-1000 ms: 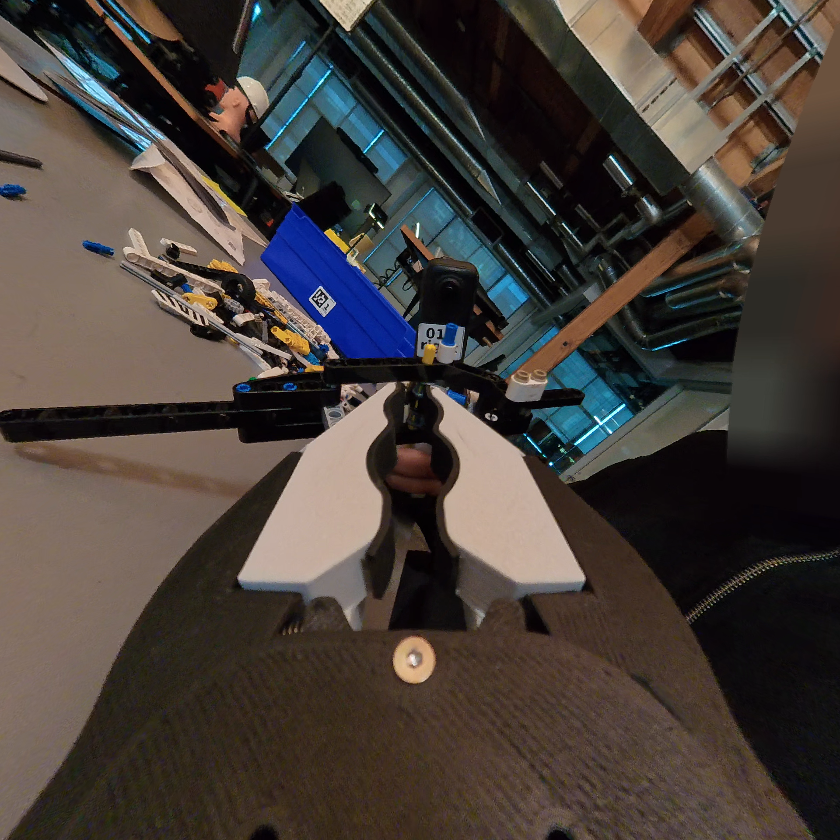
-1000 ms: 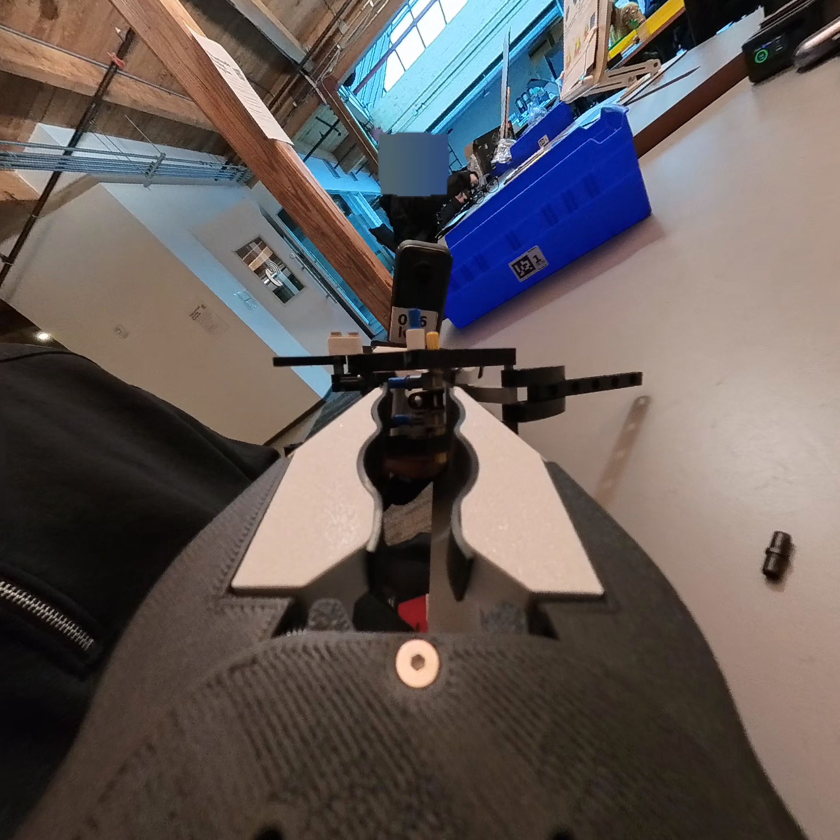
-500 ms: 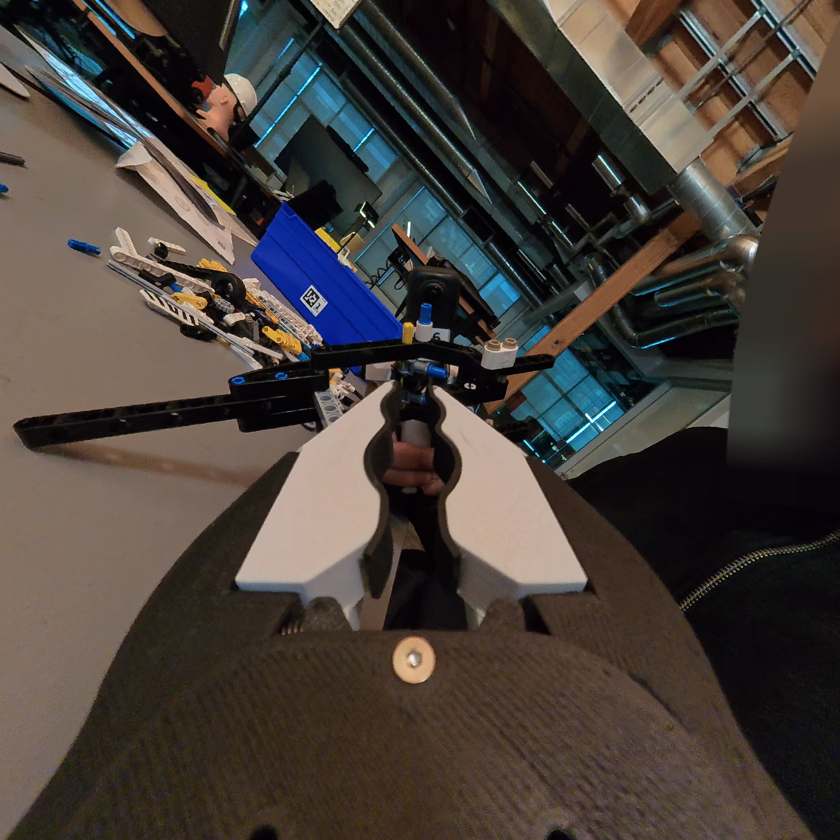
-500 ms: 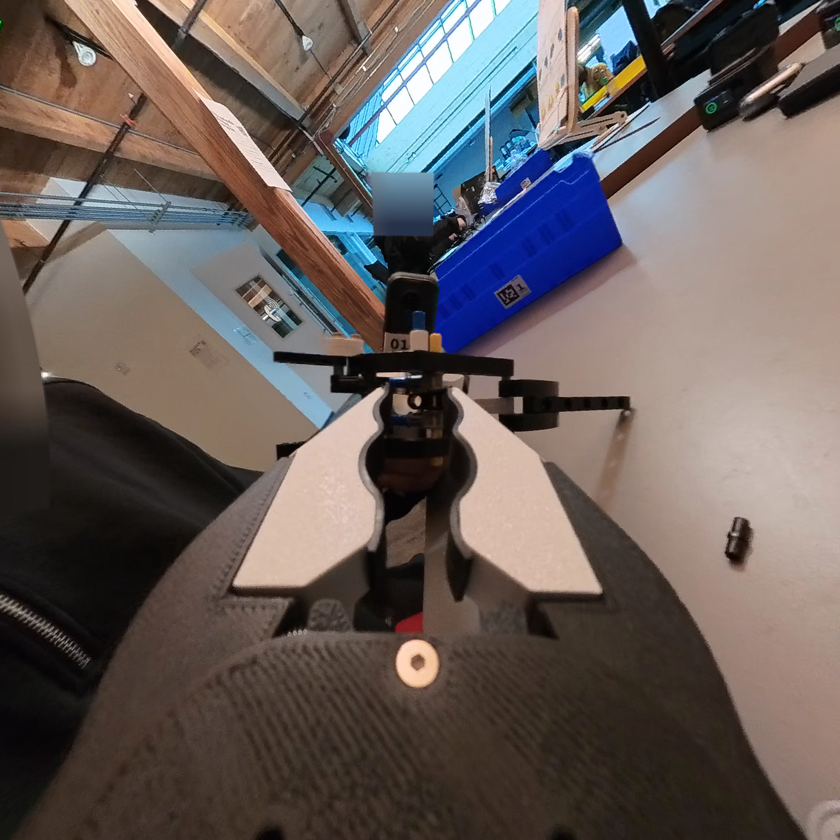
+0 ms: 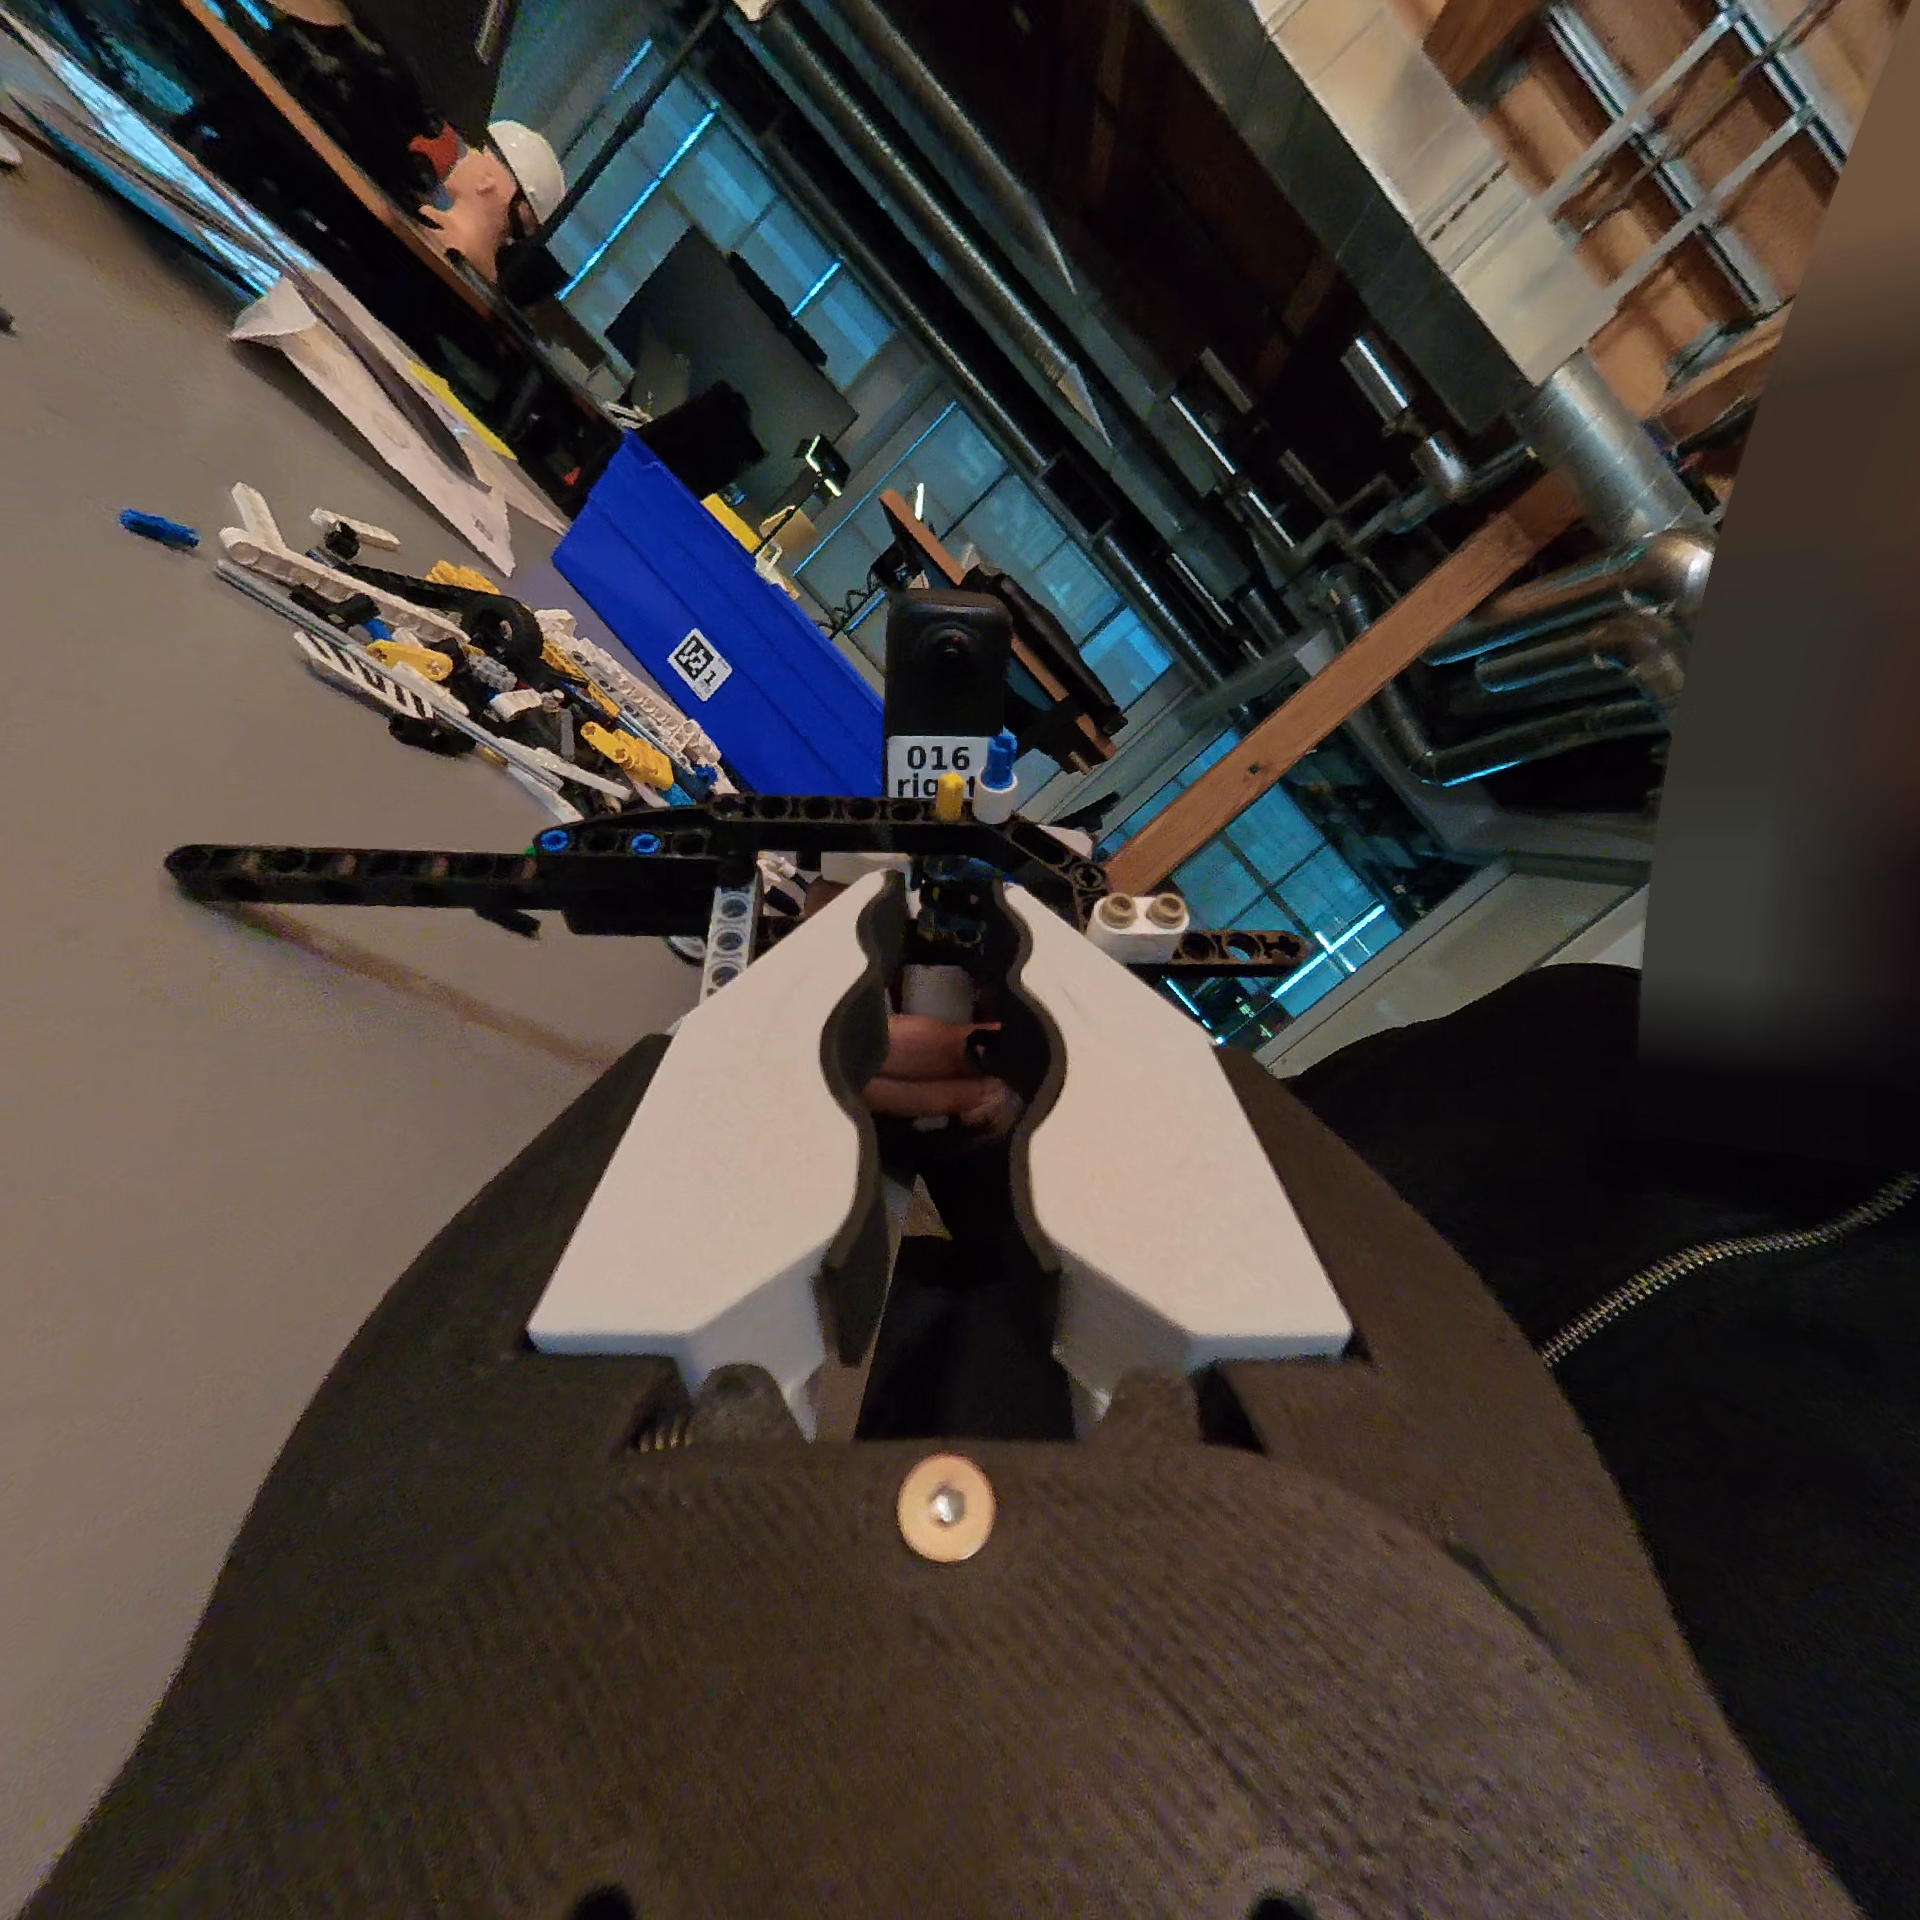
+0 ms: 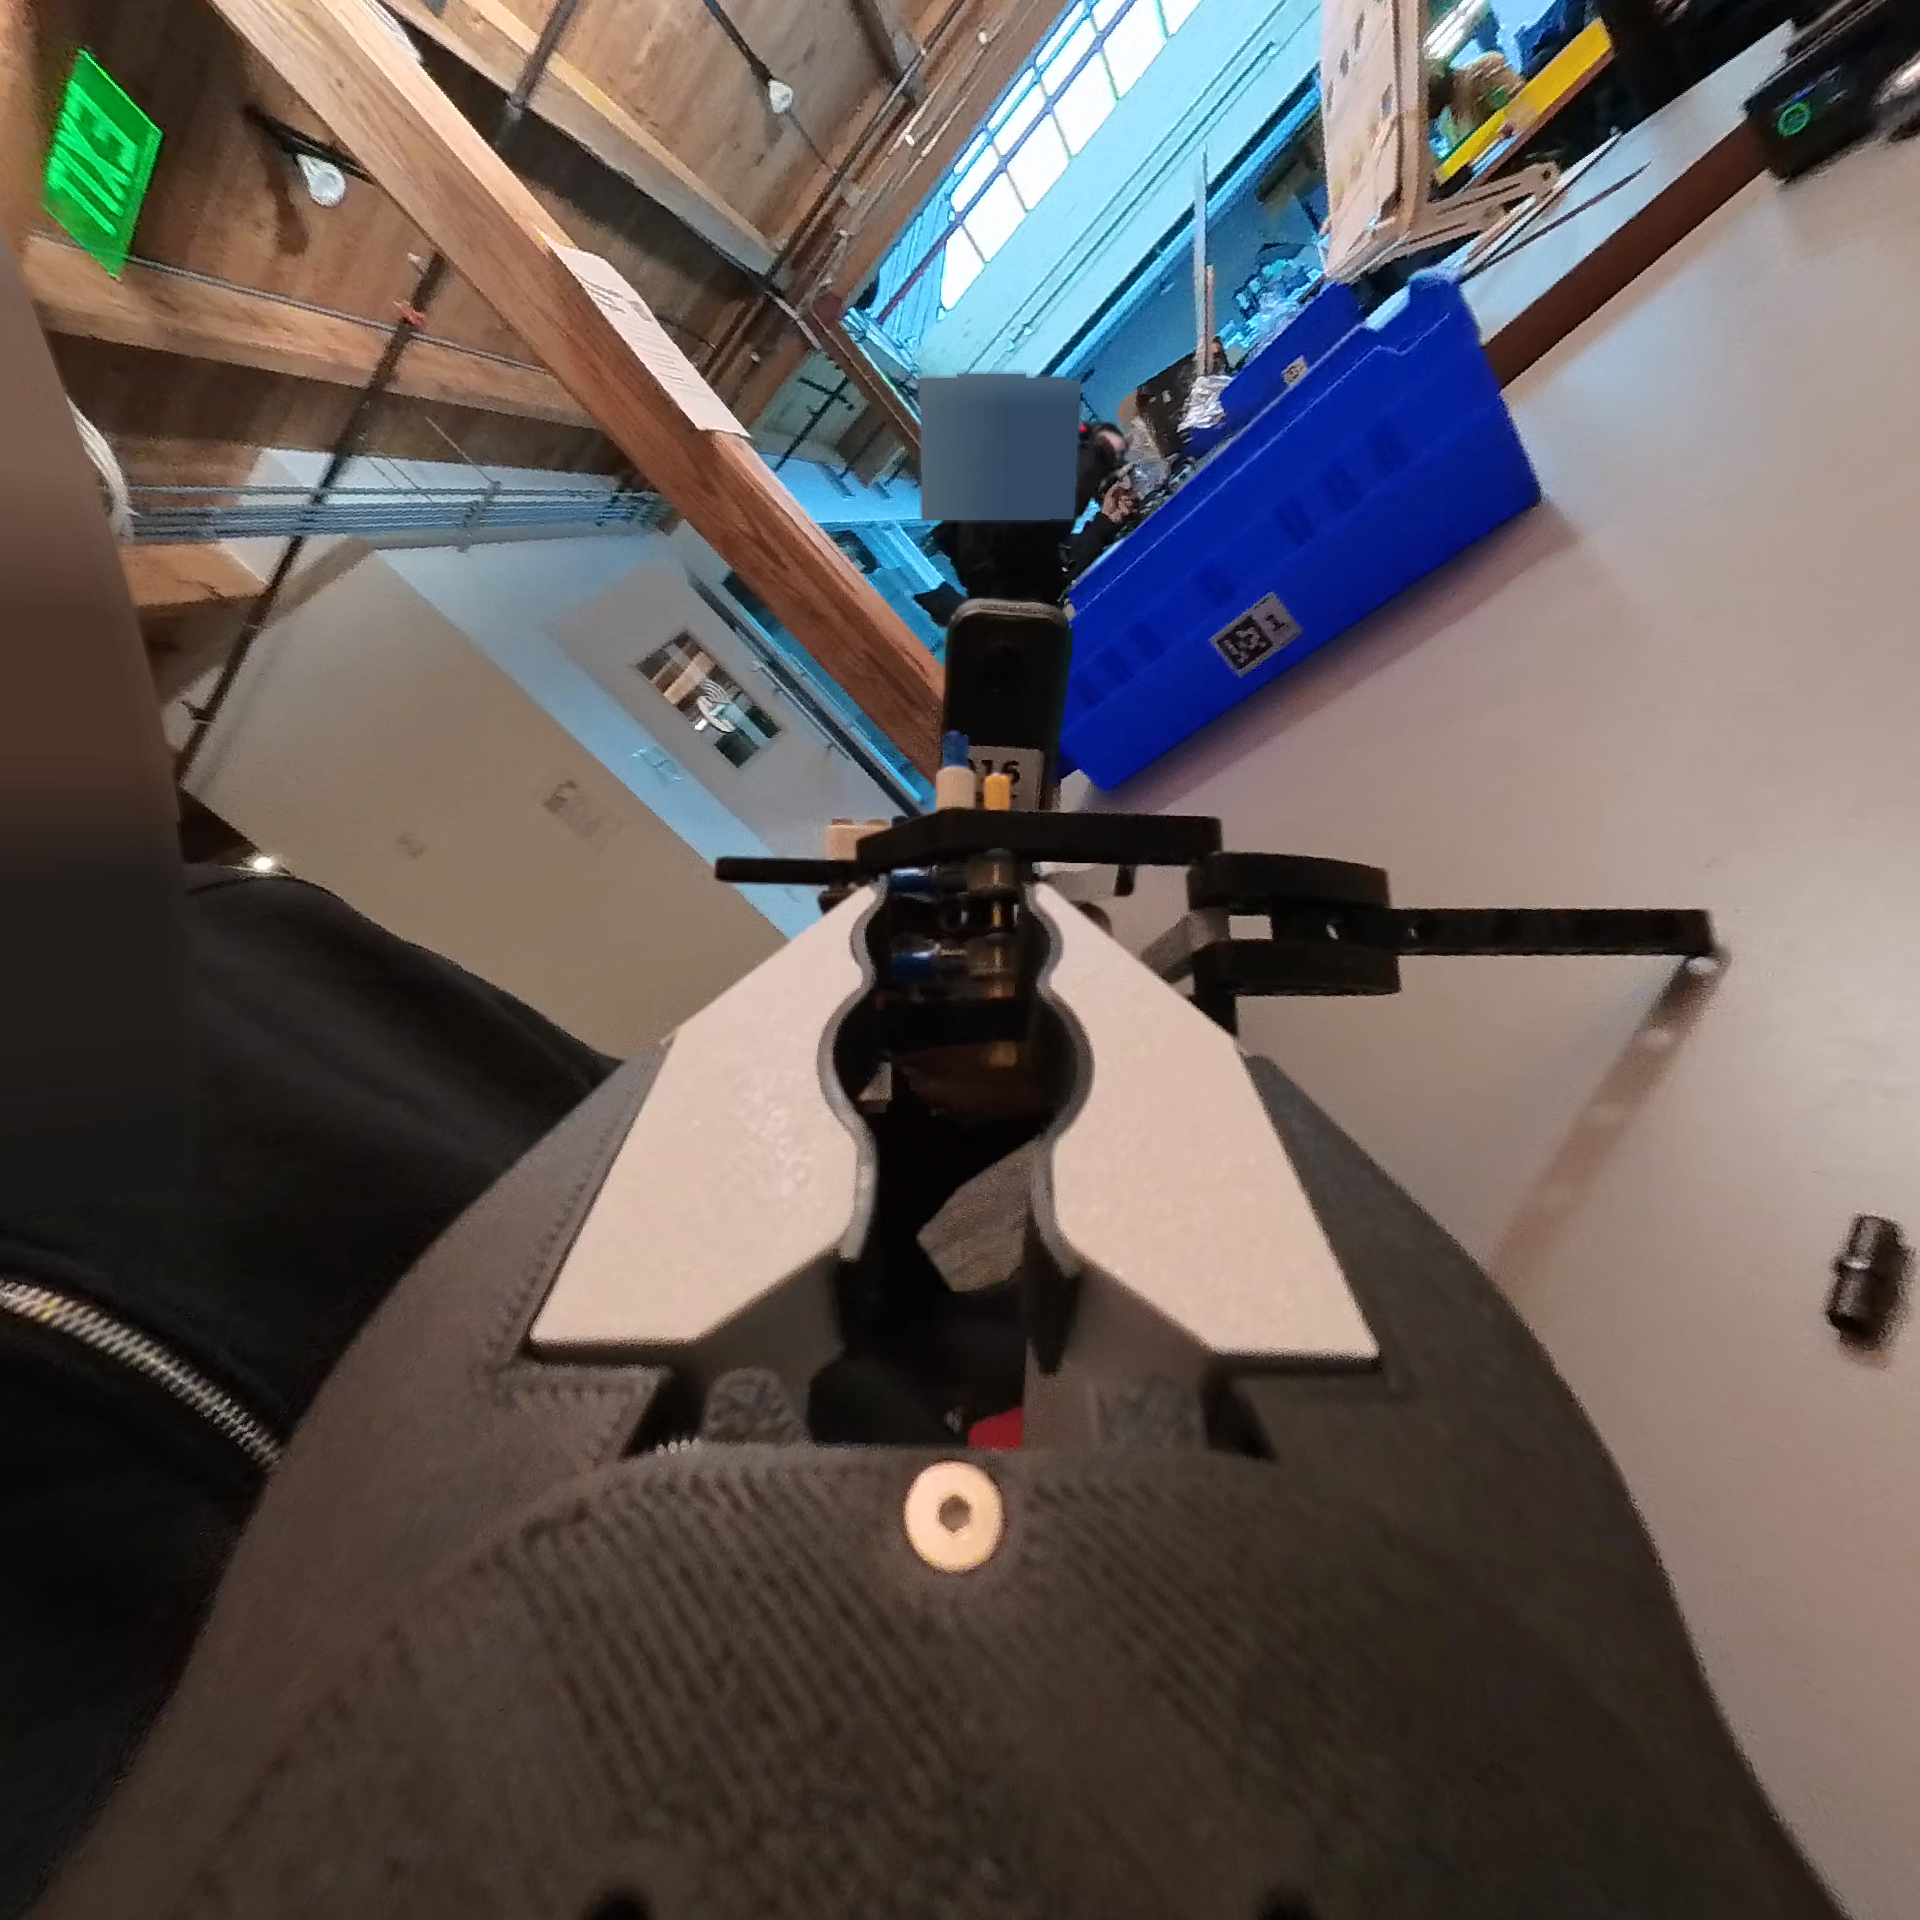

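Note:
A black holed-beam assembly (image 5: pixel 790 821) with blue and yellow pins and a white two-stud brick (image 5: pixel 1143 920) hangs above the grey table (image 5: pixel 208 1143) between my two grippers, which face each other. My right gripper (image 6: pixel 956 904) is shut on the assembly's central pin stack under its black plate (image 6: pixel 1049 836). The long arm (image 6: pixel 1538 925) sticks out to the right over the table. My left gripper (image 5: pixel 945 894) stands around the same stack from the other side, jaws slightly apart and not pressing. The right gripper's camera (image 5: pixel 945 665) shows behind the beam.
A blue bin (image 5: pixel 727 644) stands at the table's far side and also shows in the right wrist view (image 6: pixel 1299 582). A pile of loose white, black and yellow parts (image 5: pixel 488 655) lies before it. A blue pin (image 5: pixel 156 525), papers (image 5: pixel 384 416) and a small black connector (image 6: pixel 1870 1283) lie on the table. Both grippers' tips are close together, under 4 cm apart.
My left gripper's jaws have spread apart around the stack. The assembly has rocked slightly in the left view and stayed fixed in the right gripper. Both views have tilted a little.

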A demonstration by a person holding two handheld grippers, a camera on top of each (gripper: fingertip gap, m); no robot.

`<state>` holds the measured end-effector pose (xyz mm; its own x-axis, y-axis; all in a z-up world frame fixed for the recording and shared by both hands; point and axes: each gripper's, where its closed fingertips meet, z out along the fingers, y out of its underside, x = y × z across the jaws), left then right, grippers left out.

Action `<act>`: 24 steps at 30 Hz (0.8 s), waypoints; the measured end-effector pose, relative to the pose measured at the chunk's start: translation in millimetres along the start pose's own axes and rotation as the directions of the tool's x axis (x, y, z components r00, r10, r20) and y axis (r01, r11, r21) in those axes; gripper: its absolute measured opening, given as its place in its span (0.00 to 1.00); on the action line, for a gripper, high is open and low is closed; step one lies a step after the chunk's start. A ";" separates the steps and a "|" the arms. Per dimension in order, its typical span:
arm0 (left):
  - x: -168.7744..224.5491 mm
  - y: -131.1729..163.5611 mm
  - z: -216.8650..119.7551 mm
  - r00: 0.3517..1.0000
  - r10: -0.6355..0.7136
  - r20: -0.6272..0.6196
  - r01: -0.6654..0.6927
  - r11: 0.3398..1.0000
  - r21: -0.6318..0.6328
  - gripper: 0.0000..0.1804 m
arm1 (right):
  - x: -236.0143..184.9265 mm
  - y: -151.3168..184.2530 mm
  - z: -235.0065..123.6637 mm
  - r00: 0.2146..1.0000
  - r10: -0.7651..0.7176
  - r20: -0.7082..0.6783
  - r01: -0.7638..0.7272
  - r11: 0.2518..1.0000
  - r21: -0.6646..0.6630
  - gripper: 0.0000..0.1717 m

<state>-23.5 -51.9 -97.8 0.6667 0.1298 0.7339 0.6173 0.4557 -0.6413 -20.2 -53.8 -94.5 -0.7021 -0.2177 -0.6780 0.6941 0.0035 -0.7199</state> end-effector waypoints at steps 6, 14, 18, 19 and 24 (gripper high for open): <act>0.3 1.6 -0.6 1.000 0.005 0.000 -0.005 1.000 -0.014 0.09 | -6.2 2.5 3.4 0.999 0.028 0.036 -0.027 0.999 -0.020 0.12; 1.5 5.7 1.2 1.000 0.007 -0.008 -0.008 0.999 -0.041 0.09 | -1.5 0.0 5.3 0.995 0.097 0.028 -0.097 0.995 0.006 0.13; -2.4 5.3 2.2 1.000 0.014 0.020 -0.013 0.999 -0.035 0.10 | 2.4 0.4 6.0 0.998 0.010 -0.055 -0.011 1.000 -0.012 0.15; -2.4 4.6 2.1 1.000 0.016 0.022 -0.016 0.999 -0.029 0.10 | 2.3 -0.3 6.3 0.997 -0.015 -0.073 0.014 1.000 -0.015 0.16; -2.9 0.2 1.3 1.000 0.011 0.021 -0.011 1.000 0.002 0.06 | 7.5 -2.8 4.0 0.961 -0.197 -0.193 0.189 0.980 -0.060 0.22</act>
<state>-25.8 -51.0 -99.8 0.6646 0.1538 0.7312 0.6089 0.4556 -0.6494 -26.8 -59.4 -97.0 -0.8424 -0.0212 -0.5385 0.5381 0.0210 -0.8426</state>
